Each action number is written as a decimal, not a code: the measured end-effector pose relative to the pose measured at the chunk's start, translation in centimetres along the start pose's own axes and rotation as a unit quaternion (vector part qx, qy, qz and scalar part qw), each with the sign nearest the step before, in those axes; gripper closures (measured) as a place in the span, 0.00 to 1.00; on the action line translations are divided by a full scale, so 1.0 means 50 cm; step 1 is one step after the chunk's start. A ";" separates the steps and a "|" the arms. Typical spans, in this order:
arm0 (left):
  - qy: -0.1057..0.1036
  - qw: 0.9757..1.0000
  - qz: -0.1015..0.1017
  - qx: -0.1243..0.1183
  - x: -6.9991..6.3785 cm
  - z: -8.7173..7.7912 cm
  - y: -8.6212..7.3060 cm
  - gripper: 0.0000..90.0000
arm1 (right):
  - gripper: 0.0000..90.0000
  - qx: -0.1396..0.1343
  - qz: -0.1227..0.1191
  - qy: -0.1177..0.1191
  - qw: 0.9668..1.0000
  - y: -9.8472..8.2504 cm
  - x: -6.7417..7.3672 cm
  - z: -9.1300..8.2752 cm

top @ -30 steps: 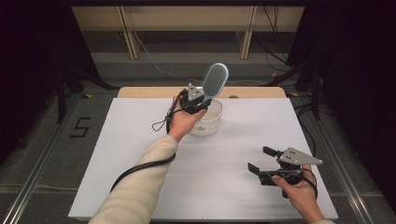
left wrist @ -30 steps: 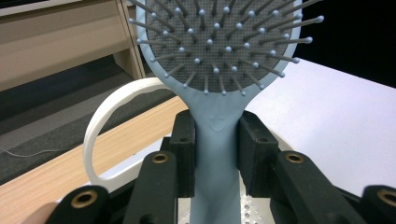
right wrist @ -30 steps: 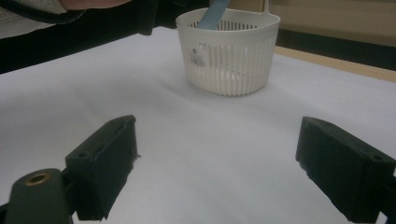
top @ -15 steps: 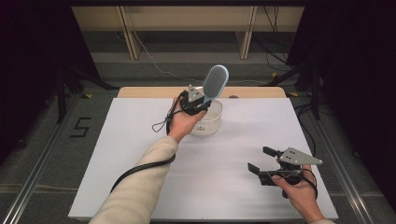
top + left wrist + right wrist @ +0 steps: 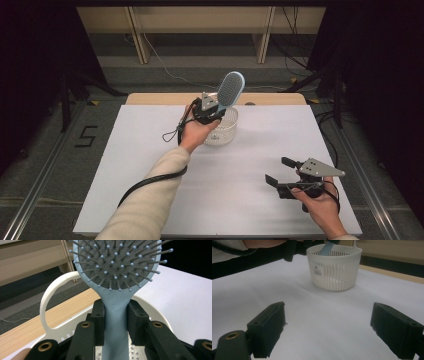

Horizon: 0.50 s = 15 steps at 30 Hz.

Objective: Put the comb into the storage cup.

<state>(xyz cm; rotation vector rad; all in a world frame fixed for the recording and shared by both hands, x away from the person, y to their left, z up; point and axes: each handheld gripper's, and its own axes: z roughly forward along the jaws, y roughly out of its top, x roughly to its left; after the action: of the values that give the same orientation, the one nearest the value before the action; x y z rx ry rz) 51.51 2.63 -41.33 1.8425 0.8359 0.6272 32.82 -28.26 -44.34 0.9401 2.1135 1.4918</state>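
White sheeting covers the counter (image 5: 150,165), with dark floor and wooden furniture legs beyond it. Nearest, at the near right edge, the right tool (image 5: 283,172) lies low over the sheet in the person's hand, its jaws wide apart with nothing between them; in the right gripper view bare sheet shows between the two black pads. Farther off, near the counter's far edge, the left tool (image 5: 216,107) is held over a white slotted basket (image 5: 225,131), jaws narrowed and pressed on the handle of a light blue brush (image 5: 231,90). The brush stands tilted, bristled head up above the basket, and its handle runs down inside the rim
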 end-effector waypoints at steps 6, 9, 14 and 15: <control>-0.001 1.000 0.004 0.003 0.000 0.001 -0.003 0.77 | 0.15 0.000 0.000 0.000 1.000 0.000 0.000 0.000; -0.003 1.000 0.004 0.005 -0.001 0.001 -0.004 0.77 | 0.15 0.000 0.000 0.000 1.000 0.000 0.000 0.000; -0.003 1.000 0.006 0.008 0.000 0.000 -0.006 0.77 | 0.15 0.001 0.000 0.000 1.000 0.000 0.000 0.000; -0.004 1.000 0.006 0.009 0.000 0.001 -0.006 0.77 | 0.15 0.001 0.000 0.000 1.000 0.000 0.000 0.000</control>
<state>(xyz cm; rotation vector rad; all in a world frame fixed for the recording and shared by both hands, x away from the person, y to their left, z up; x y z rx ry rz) 51.44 2.69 -41.63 1.8652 0.8286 0.6218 32.83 -28.24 -44.35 0.9407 2.1150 1.4903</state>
